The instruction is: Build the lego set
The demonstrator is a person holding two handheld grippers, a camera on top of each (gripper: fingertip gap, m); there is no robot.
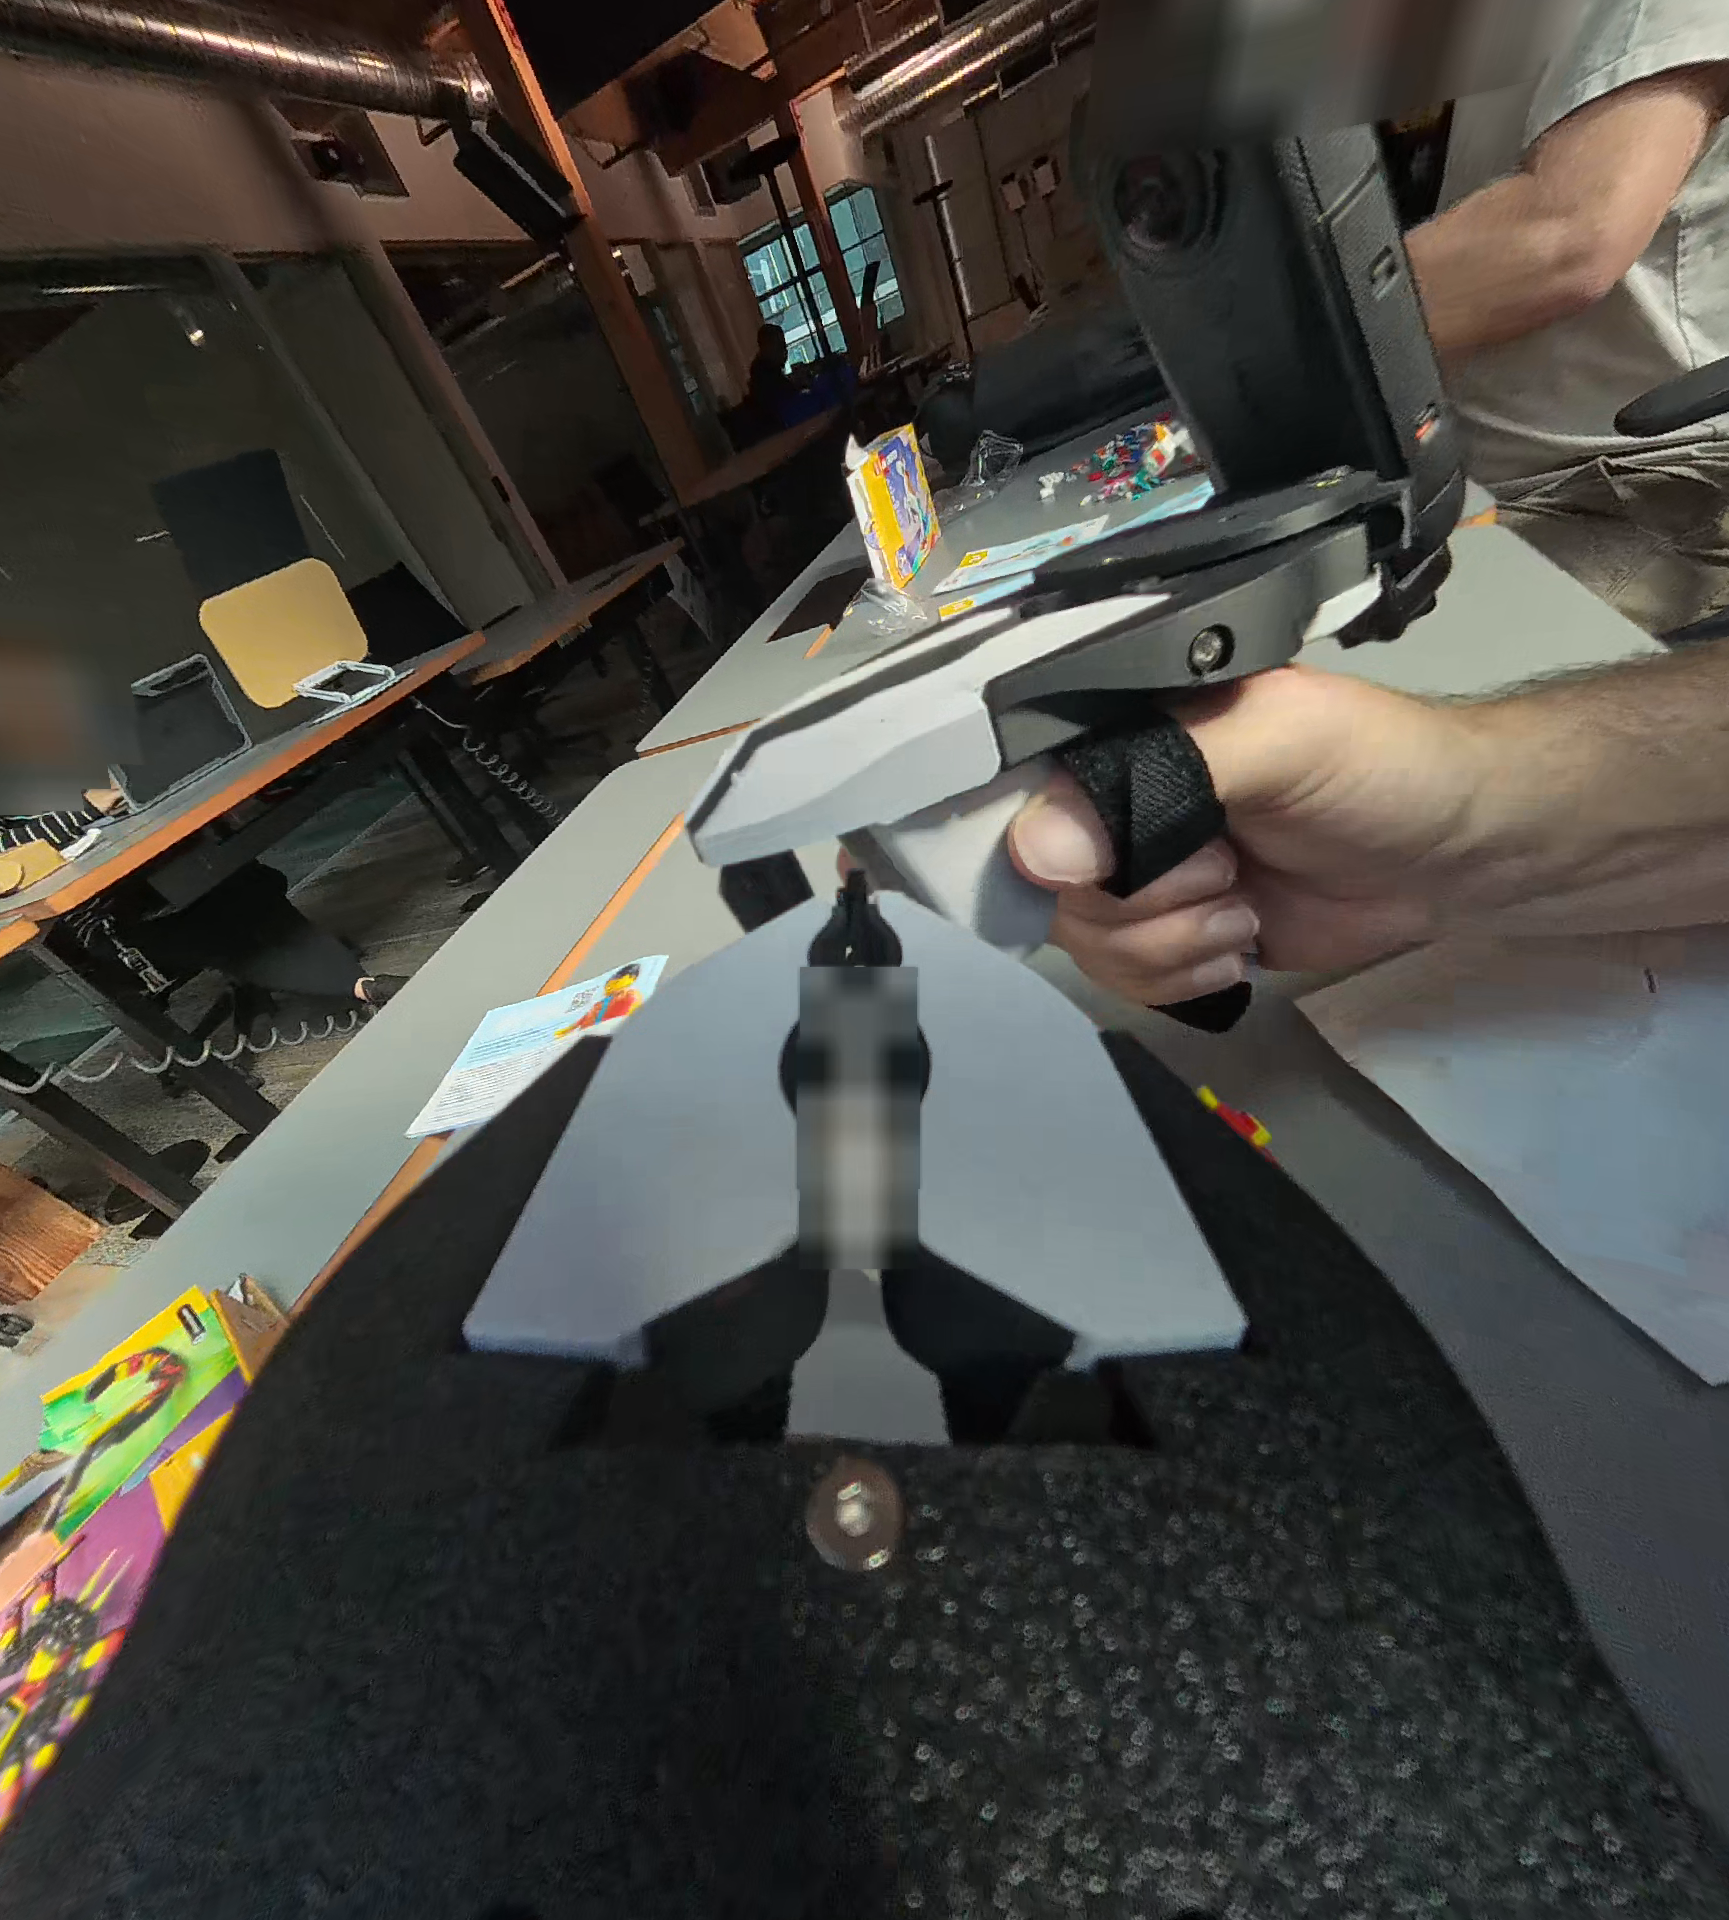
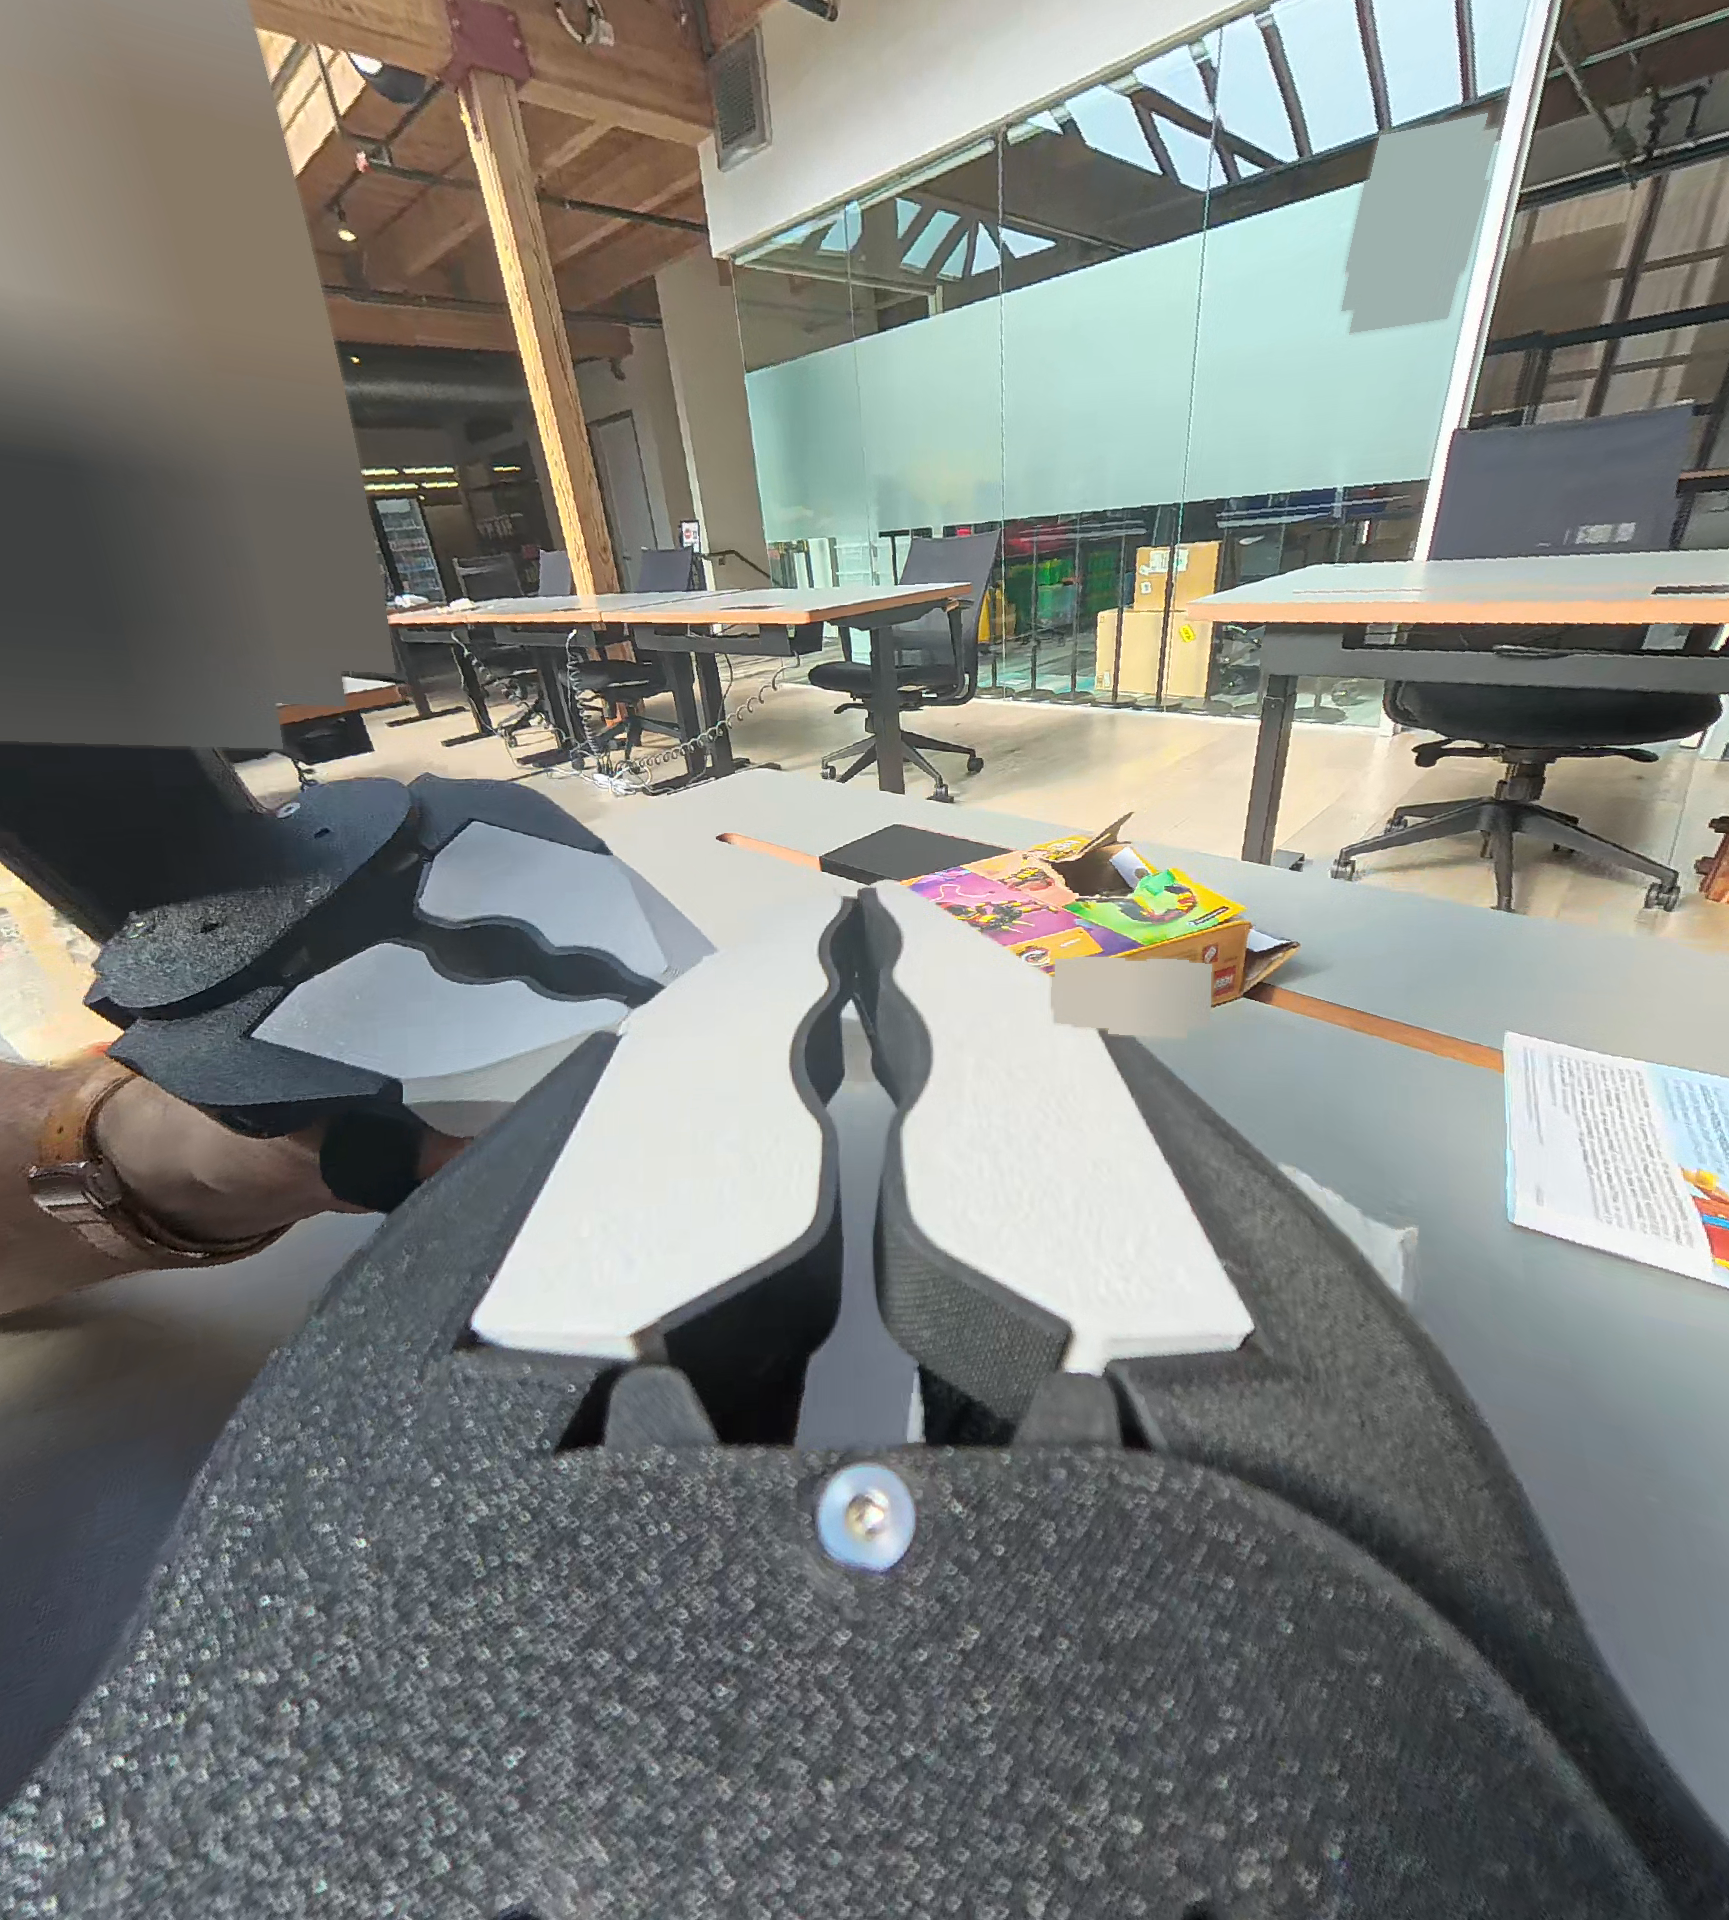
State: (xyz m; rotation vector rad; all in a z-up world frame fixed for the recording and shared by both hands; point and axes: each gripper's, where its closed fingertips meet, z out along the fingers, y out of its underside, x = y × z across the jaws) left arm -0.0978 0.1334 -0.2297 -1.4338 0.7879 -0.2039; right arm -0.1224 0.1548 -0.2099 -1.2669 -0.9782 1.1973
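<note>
Up close, the left gripper [image 1: 855, 940] pinches a small black lego piece [image 1: 852, 925] at its tips; the right gripper [image 2: 855, 914] is closed on nothing. One torn lego box [image 2: 1109, 914] and one leaflet [image 2: 1660, 1184] lie on the grey table [image 2: 1462, 977].

The right gripper [image 2: 855, 914] has a speckled, grainy matt black plastic body with chalky white, finely textured finger faces and a shiny metal screw [image 2: 865, 1525]. The grey worktop [image 2: 1566, 1403] looks smooth and matt, edged in bare wood. At three o'clock lies a glossy paper booklet [image 2: 1660, 1174]; at twelve o'clock, a printed cardboard box [image 2: 1099, 904].
</note>
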